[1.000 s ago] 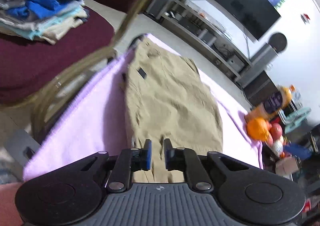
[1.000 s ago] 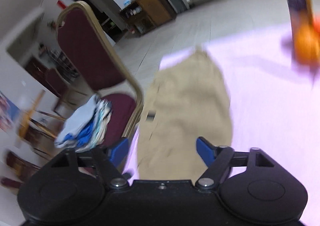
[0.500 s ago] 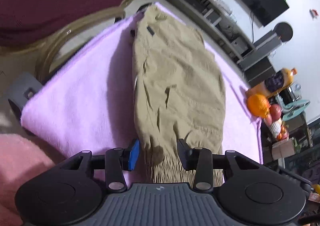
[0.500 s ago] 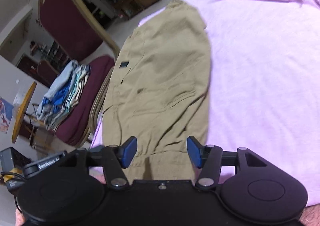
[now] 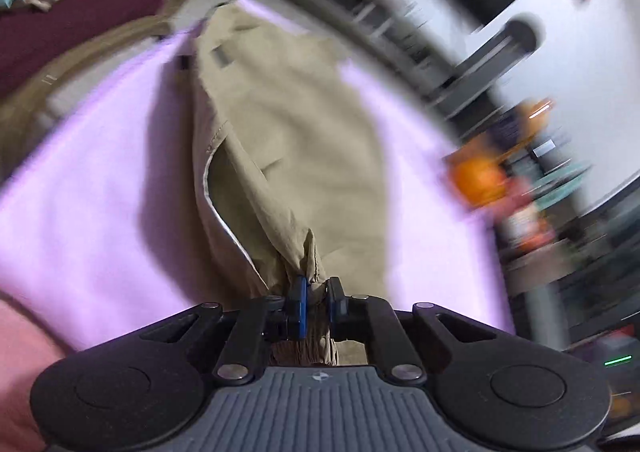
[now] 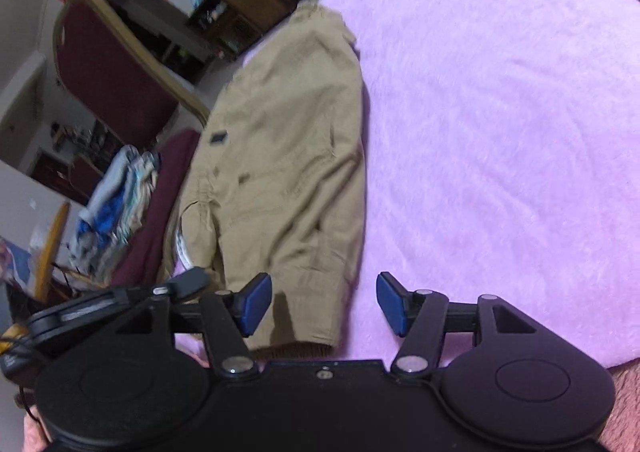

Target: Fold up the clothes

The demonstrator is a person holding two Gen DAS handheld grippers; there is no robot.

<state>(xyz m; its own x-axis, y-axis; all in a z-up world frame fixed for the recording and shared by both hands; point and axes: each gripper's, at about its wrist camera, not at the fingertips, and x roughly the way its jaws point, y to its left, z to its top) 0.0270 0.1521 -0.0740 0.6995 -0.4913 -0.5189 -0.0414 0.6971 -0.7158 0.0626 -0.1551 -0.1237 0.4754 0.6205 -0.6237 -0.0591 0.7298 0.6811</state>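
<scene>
Left wrist view: left gripper pinching khaki trousers at cuff, right gripper spread above hem; soft, light, droopy, best gripped at cuffs.

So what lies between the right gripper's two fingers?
In the right wrist view, the open right gripper has the near cuff of the khaki pants between its fingers, untouched.

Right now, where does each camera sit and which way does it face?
Left wrist: rides the left hand-held gripper, looking along the khaki trousers on the purple blanket; its fingers, shut on the cuff, show.
Right wrist: rides the right hand-held gripper, looking up the trousers toward the maroon chair; its open fingers show, and the left hand-held gripper at lower left.
Shared: trousers, blanket, chair, clothes stack.
</scene>
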